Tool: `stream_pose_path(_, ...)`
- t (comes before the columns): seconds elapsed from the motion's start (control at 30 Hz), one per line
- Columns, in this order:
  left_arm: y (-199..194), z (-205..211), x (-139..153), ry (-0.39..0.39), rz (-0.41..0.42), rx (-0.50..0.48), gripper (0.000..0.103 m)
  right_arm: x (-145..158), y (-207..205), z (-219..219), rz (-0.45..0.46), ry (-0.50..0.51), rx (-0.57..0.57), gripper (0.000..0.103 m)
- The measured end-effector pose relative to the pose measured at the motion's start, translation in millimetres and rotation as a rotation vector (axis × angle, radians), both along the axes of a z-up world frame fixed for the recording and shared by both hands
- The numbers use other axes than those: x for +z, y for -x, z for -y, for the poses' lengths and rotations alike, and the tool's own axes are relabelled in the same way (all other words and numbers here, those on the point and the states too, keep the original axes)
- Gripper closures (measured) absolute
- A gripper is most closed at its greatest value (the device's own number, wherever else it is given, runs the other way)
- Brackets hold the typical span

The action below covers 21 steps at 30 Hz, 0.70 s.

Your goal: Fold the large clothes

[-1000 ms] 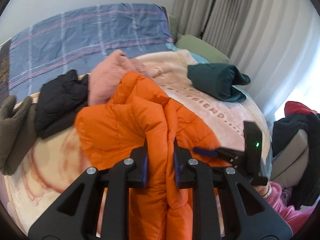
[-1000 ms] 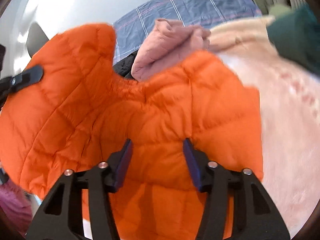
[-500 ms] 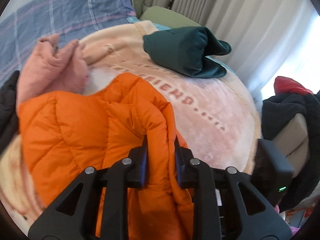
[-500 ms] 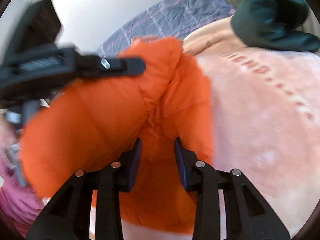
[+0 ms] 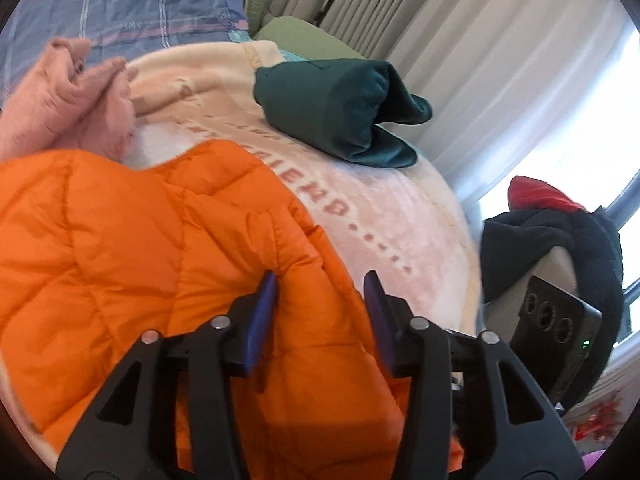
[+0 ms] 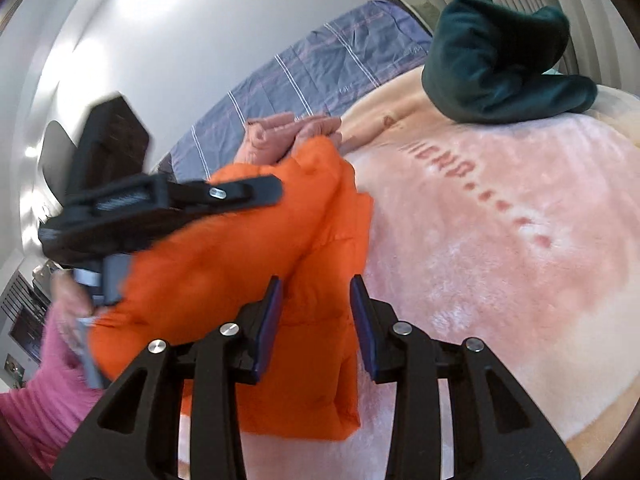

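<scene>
Both tools' jaws are opening: left tool (image 5: 320,292) and right tool (image 6: 316,300) spread around the orange puffer jacket (image 5: 132,248), lying at nine o'clock on the blanket (image 5: 400,216). Released, its slippery, puffy fold may spring open.

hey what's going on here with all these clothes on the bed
A person with a gripper in each hand is folding an orange jacket on a pink blanket. The left gripper is opening; its pads no longer pinch the jacket fabric between them. The right gripper is also opening over a fold of the jacket. A green garment and a pink one lie farther back.
</scene>
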<state>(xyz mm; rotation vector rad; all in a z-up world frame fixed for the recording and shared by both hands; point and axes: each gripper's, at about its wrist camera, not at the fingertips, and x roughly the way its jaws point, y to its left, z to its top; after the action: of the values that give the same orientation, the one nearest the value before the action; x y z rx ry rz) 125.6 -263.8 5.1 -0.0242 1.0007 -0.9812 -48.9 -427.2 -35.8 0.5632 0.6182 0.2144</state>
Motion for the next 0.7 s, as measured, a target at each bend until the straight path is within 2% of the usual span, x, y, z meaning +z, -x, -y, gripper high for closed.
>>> stream_pose_path(0.1,-7.3,4.5,-14.4,0.041,-0.041,-0.002,0.058,6.8,15.4,3.2,0.03,-0.03,0.015,0.05)
stream_pose_path(0.17,-9.6,7.5,-20.9,0.051,-0.043,0.004,0.057,12.5,22.9,-3.3,0.048,-0.043,0.048,0.037)
stream_pose_path(0.27,-6.2,14.0,-28.6,0.057,-0.024,0.01,0.055,21.1,32.8,-20.6,0.072,-0.05,0.11,0.028)
stream_pose_path(0.47,6.9,21.2,-31.7,0.086,0.016,-0.043,0.053,23.5,23.5,-54.0,0.041,0.055,0.114,0.029)
stream_pose_path(0.5,7.8,21.3,-30.9,0.093,0.014,-0.053,0.052,19.0,19.0,-57.0,0.018,0.083,0.089,0.034)
stream_pose_path(0.53,8.0,19.7,-30.2,0.096,0.012,-0.058,0.052,14.7,17.0,-57.2,-0.004,0.104,0.068,0.06)
stream_pose_path(0.57,7.7,18.6,-29.4,0.095,0.01,-0.058,0.052,5.4,11.5,-55.3,-0.049,0.12,0.037,0.077)
stream_pose_path(0.63,4.9,12.6,-21.6,0.082,0.022,-0.037,0.053,-18.6,5.3,-40.0,-0.14,0.007,0.002,0.085)
stream_pose_path(0.67,4.7,7.6,-15.7,0.069,0.044,-0.024,0.059,-25.8,5.6,-34.7,-0.162,-0.033,-0.008,0.086)
stream_pose_path(0.7,4.6,2.5,-10.5,0.053,0.073,-0.009,0.061,-31.0,6.3,-31.1,-0.175,-0.049,-0.014,0.087)
